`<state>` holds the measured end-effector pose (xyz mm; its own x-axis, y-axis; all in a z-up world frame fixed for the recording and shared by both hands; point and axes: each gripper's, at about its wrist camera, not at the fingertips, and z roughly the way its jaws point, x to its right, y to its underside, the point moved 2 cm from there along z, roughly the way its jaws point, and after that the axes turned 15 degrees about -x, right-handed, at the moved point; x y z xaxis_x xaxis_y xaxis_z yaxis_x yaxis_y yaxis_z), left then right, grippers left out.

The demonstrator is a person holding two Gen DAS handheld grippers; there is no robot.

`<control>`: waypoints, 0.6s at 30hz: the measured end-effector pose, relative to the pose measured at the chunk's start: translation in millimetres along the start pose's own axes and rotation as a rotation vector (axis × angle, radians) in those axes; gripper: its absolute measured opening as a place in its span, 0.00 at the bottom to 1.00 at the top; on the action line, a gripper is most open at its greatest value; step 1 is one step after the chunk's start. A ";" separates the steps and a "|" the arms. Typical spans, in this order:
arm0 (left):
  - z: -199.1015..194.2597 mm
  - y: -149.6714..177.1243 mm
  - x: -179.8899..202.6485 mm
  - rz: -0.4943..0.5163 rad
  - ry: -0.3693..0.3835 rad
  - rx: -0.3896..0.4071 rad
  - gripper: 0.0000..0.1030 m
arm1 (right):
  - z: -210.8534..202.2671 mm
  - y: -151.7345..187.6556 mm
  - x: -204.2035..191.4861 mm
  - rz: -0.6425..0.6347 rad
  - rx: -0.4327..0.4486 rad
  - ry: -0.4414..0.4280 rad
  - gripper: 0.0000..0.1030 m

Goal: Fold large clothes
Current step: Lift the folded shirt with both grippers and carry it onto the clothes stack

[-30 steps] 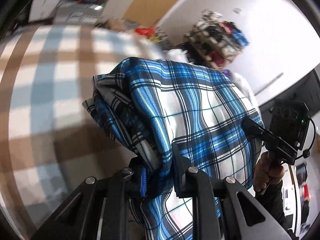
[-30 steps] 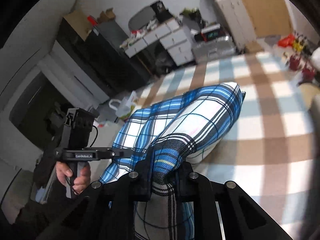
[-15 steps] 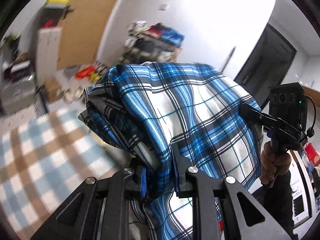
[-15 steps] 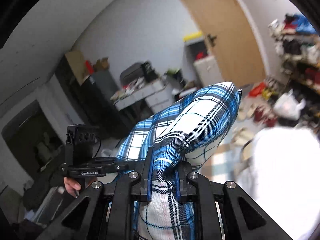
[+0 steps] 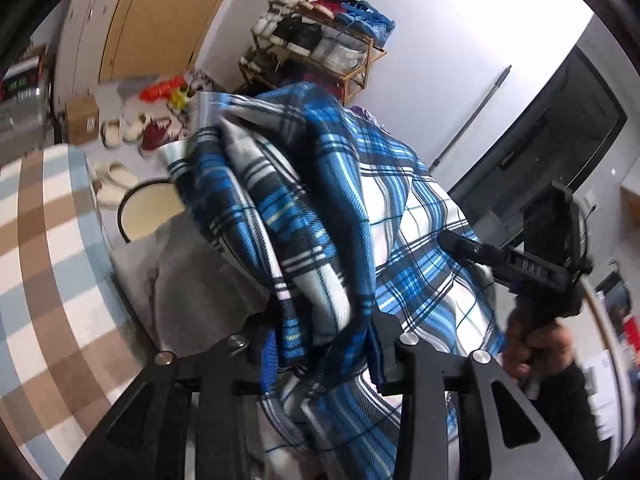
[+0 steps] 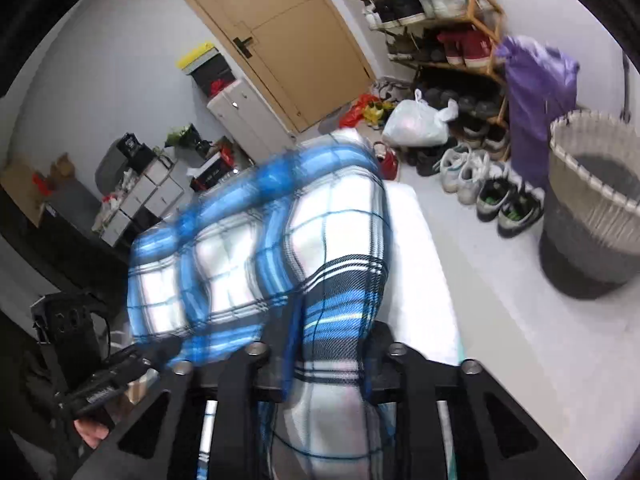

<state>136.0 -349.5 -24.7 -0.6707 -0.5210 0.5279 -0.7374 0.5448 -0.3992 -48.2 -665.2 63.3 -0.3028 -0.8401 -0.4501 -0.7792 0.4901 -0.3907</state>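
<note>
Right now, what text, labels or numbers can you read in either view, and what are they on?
Nothing reads cleanly.
Raised letters on the right gripper's bar: blurred.
White label on the left gripper's side: blurred.
Red lit display, far left: blurred.
Both grippers' jaws are opening, plaid cloth between them.

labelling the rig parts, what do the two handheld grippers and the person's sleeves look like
Both grippers, left gripper and right gripper, are matte black angular frames with silver screw heads and blue-edged finger pads. Each has a boxy black camera block, a thin black cable and white lettering on the bar. The sleeve is black.
</note>
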 end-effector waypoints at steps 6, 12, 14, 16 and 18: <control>-84.7 -2.2 18.3 0.063 -0.155 0.167 0.32 | -57.1 24.5 -30.1 -0.128 0.145 0.165 0.58; -46.8 -37.8 109.0 0.301 -0.290 0.092 0.56 | -75.3 68.0 -96.3 -0.365 0.216 0.172 0.57; -6.0 -43.3 105.7 0.290 -0.361 -0.003 0.56 | -50.5 78.3 -102.9 -0.388 0.142 0.206 0.55; 22.4 -41.6 79.8 0.223 -0.393 -0.102 0.55 | -19.8 86.9 -96.7 -0.357 0.074 0.277 0.51; 27.1 -40.4 58.4 0.163 -0.360 -0.098 0.56 | -3.6 93.2 -89.2 -0.357 0.068 0.309 0.51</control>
<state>124.5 -419.8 1.9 -0.7760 -0.6100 0.1603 -0.6197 0.6903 -0.3734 -95.8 -545.4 70.0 -0.1794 -0.9835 -0.0222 -0.8297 0.1634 -0.5338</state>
